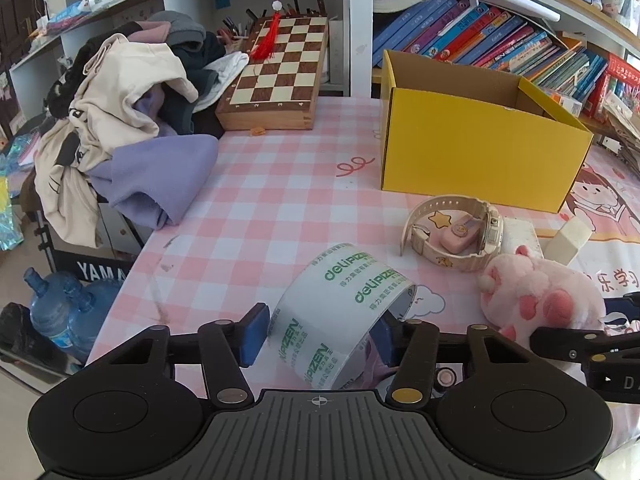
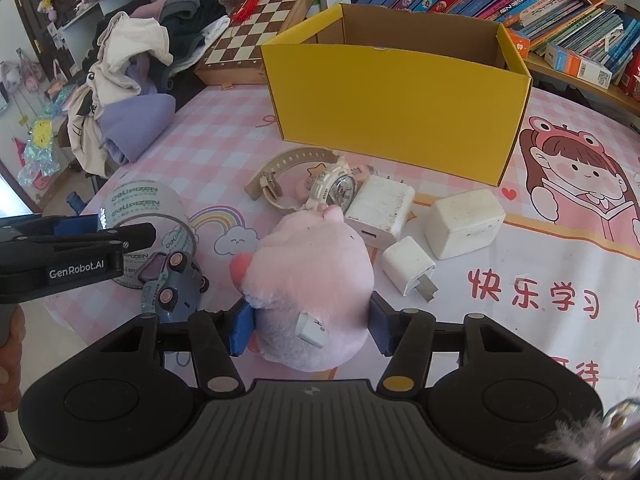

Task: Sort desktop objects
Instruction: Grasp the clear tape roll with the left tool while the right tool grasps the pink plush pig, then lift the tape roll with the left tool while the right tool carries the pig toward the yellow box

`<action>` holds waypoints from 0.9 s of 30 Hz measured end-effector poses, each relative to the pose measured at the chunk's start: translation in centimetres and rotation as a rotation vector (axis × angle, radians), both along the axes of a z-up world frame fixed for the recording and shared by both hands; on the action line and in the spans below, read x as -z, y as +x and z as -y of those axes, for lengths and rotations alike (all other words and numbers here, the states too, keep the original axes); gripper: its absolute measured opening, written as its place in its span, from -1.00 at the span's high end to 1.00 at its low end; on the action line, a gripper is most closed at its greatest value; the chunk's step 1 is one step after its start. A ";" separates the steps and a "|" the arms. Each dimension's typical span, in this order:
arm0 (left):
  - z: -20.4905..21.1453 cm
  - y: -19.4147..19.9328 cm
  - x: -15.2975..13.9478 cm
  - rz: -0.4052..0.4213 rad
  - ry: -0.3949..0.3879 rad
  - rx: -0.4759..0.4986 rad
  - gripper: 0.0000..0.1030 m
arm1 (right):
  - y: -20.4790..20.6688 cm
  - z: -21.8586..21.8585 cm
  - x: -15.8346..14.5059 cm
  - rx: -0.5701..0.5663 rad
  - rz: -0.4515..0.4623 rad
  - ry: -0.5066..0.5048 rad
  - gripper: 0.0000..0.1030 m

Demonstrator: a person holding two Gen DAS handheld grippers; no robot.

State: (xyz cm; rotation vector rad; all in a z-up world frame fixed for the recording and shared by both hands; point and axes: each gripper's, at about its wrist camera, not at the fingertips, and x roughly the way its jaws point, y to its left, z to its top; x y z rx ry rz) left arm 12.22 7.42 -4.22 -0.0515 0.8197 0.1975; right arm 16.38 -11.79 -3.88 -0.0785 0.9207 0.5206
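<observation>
Left gripper (image 1: pixel 320 338): matte black linkage arms, blue finger pads (image 1: pixel 254 334), silver pivot screws with one brass-yellow at 5 o'clock, ribbed grey centre plate bearing a crosshair mark, flanked by two round black housings. Right gripper (image 2: pixel 310 330): identical build. White "GenRobot.AI" lettering (image 2: pixel 76 270) marks the left unit's side at 9 o'clock; bare skin (image 2: pixel 10 360) shows beneath.

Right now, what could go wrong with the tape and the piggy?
The tape sits tilted between the left gripper fingers, so it might slip or roll when lifted. The right gripper straddles the soft plush, which may squash and slide out. Both grippers are close together and could bump, or knock the toy car.
</observation>
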 end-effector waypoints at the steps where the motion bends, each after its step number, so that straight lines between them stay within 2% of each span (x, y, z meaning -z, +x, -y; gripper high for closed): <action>1: 0.0 0.0 0.0 0.004 0.001 -0.004 0.08 | -0.1 0.1 -0.1 0.001 0.002 0.003 -0.04; 4: -0.4 0.1 0.1 0.015 -0.006 -0.033 0.17 | -0.3 0.4 -0.3 0.007 0.009 0.012 -0.03; 15: -2.2 -0.4 -0.9 0.067 -0.062 -0.144 0.25 | -1.3 1.6 -1.2 0.030 0.044 0.038 0.00; 25: -2.4 -0.8 -1.7 0.107 -0.063 -0.148 0.78 | -2.1 2.5 -1.7 0.059 0.059 0.051 0.06; 27: -2.4 -1.1 -2.0 0.117 -0.067 -0.150 0.80 | -2.3 2.7 -1.9 0.060 0.069 0.057 0.06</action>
